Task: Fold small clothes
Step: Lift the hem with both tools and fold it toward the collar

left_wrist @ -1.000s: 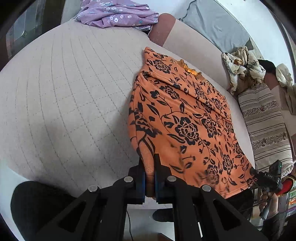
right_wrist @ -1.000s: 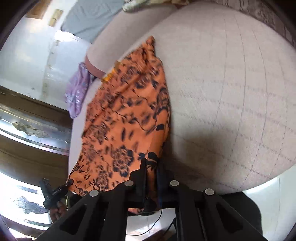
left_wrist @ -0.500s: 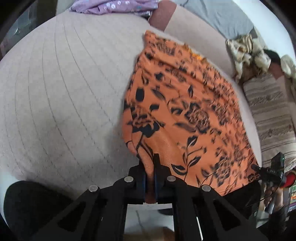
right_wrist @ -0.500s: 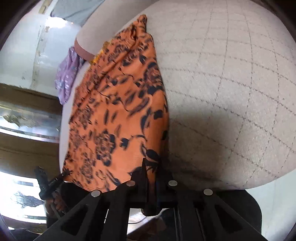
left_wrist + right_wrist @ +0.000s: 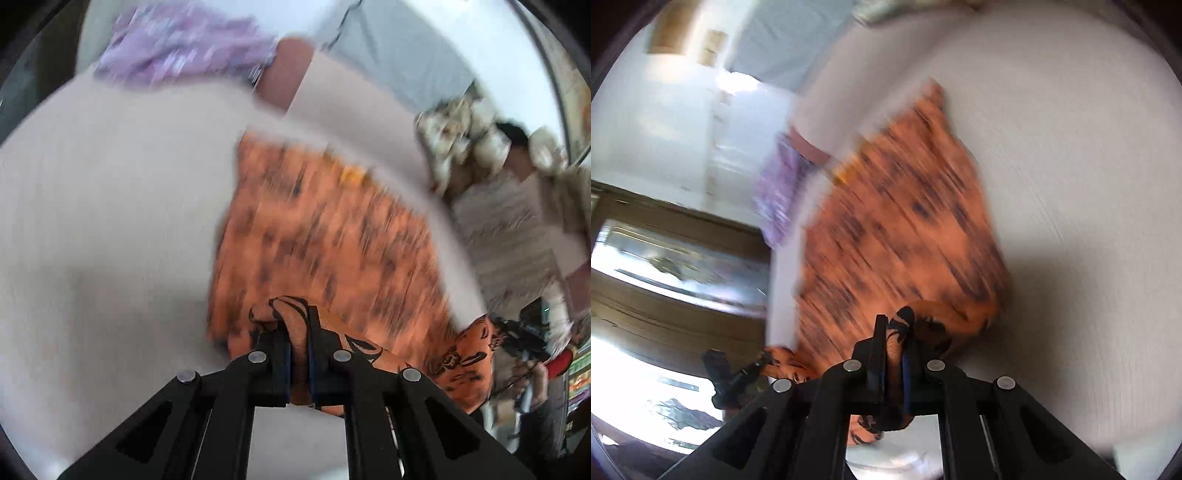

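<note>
An orange garment with a black flower print (image 5: pixel 325 236) lies spread on a pale quilted bed; both views are blurred by motion. My left gripper (image 5: pixel 298 332) is shut on its near left corner, a fold of cloth bulging between the jaws. My right gripper (image 5: pixel 894 339) is shut on the near right corner of the same orange garment (image 5: pixel 897 229). The near hem is lifted off the bed and stretches between the two grippers. The right gripper shows at the far right of the left wrist view, and the left gripper at the lower left of the right wrist view.
A purple flowered garment (image 5: pixel 184 51) lies at the far end of the bed (image 5: pixel 110 206). A heap of pale clothes (image 5: pixel 469 140) and a striped cushion (image 5: pixel 517 229) sit to the right. A dark wooden cabinet with glass (image 5: pixel 665 258) stands beyond the bed's left side.
Both grippers have moved forward and up over the bed, carrying the near hem toward the far end. The garment looks shorter and bunches at the jaws.
</note>
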### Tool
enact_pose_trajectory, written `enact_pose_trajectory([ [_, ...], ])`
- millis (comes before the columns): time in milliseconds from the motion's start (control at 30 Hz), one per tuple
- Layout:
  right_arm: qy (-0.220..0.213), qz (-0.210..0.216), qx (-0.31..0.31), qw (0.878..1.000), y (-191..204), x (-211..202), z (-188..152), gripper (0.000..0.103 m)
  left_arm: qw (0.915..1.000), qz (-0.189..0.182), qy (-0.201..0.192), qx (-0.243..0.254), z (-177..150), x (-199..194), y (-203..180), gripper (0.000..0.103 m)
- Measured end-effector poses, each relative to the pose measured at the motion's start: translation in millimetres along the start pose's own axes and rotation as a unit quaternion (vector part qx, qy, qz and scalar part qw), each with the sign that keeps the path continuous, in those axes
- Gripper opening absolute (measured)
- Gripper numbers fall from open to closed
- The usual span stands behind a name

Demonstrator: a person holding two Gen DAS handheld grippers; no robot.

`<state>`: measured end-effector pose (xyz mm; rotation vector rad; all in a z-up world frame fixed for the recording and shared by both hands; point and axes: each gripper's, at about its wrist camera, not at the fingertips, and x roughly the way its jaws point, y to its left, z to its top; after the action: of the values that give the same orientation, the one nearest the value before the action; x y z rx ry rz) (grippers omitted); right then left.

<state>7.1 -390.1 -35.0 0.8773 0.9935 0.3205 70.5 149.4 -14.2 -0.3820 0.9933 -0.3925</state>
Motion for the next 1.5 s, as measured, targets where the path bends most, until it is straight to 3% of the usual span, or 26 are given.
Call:
enact_pose_trajectory([
  [67,-0.039,0.028,-0.014,0.999,18,3,47,0.006,0.9994,-0.003,-0.035,-0.006,59,15,-2,0.007],
  [133,-0.073,0.046,-0.01,0.996,23,17,100,0.01,0.9986,0.02,-0.049,-0.01,98,51,1,0.017],
  [167,-0.077,0.05,0.005,0.996,18,35,127,0.01,0.9979,0.043,-0.047,-0.014,115,75,6,0.031],
  [200,-0.079,0.043,0.008,0.996,13,52,143,0.015,0.9975,0.063,-0.029,-0.015,129,103,12,0.065],
  [233,-0.087,0.028,0.009,0.996,5,66,154,0.029,0.9972,0.073,-0.005,-0.019,139,133,21,0.073],
  [267,-0.095,0.009,0.026,0.995,-7,80,162,0.039,0.9961,0.084,-0.002,-0.028,141,144,28,0.073],
  [300,-0.094,-0.016,0.058,0.994,-22,97,162,0.067,0.9934,0.107,0.003,-0.039,141,157,37,0.073],
  [333,-0.088,-0.035,0.073,0.993,-30,104,158,0.07,0.991,0.125,0.01,-0.048,139,162,45,0.073],
  [533,-0.084,-0.073,0.006,0.994,-29,85,92,0.07,0.9892,0.116,-0.058,-0.069,100,107,71,0.075],
  [633,-0.078,-0.073,0.009,0.994,-33,67,59,0.07,0.9911,0.083,-0.059,-0.086,62,80,72,0.075],
  [767,-0.056,-0.055,0.056,0.995,-43,70,5,0.072,0.9923,0.049,-0.04,-0.107,12,82,56,0.08],
  [867,-0.07,-0.061,0.058,0.994,-39,84,-3,0.073,0.9915,0.066,-0.022,-0.11,2,107,46,0.08],
  [967,-0.089,-0.024,0.108,0.99,-40,96,11,0.078,0.9894,0.08,-0.046,-0.112,5,116,36,0.083],
  [1100,-0.128,-0.052,0.167,0.976,-43,112,31,0.079,0.9815,0.099,-0.047,-0.157,18,123,38,0.083],
  [1133,-0.135,-0.054,0.174,0.974,-43,114,34,0.079,0.9802,0.102,-0.045,-0.164,19,124,38,0.079],
  [1167,-0.144,-0.056,0.186,0.97,-44,117,37,0.076,0.9791,0.11,-0.047,-0.165,22,125,37,0.067],
  [1200,-0.147,-0.062,0.192,0.968,-45,119,39,0.056,0.9801,0.116,-0.038,-0.157,24,128,36,0.017],
  [1233,-0.146,-0.069,0.194,0.968,-46,122,41,0.016,0.9815,0.107,-0.008,-0.158,29,136,38,0.017],
  [1300,-0.132,-0.075,0.203,0.967,-49,131,45,0.013,0.9794,0.112,-0.004,-0.168,36,134,39,0.016],
  [1367,-0.134,-0.082,0.185,0.97,-39,129,51,0.011,0.982,0.108,-0.024,-0.153,46,116,28,0.016],
  [1500,-0.163,-0.062,0.111,0.978,16,92,65,0.009,0.9871,0.083,-0.082,-0.11,66,59,-14,0.015],
])
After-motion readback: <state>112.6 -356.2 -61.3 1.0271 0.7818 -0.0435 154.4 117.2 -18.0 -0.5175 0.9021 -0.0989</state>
